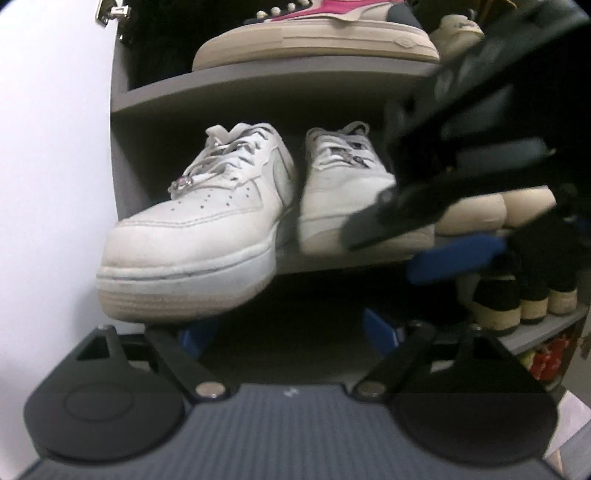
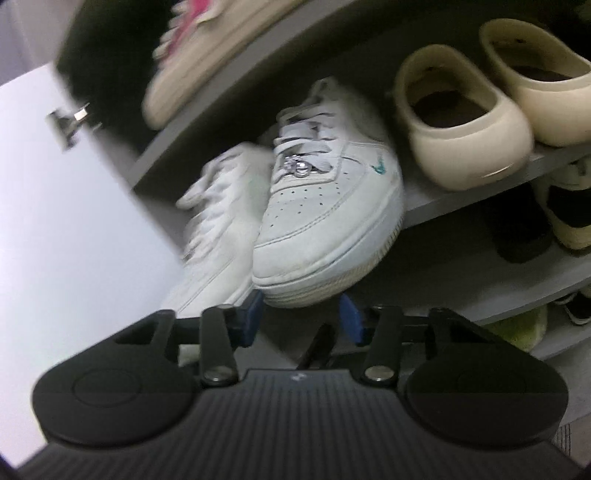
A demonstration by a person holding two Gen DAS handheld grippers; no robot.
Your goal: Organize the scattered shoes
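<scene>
White sneakers (image 1: 192, 225) are sitting at 12 o'clock, toes overhanging the shelf (image 1: 258, 92) for pushing in. I'm holding my left gripper (image 1: 288, 334) wide and empty; my right gripper (image 2: 301, 314) is gripping nothing.

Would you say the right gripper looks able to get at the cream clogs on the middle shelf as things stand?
Probably yes: the cream clogs sit heel-out at the shelf edge with nothing in front, and the right gripper holds nothing, just below a white sneaker beside them.

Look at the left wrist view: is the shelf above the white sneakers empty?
No, a pink-and-cream sneaker sits on the upper shelf, directly above the white sneakers.
</scene>
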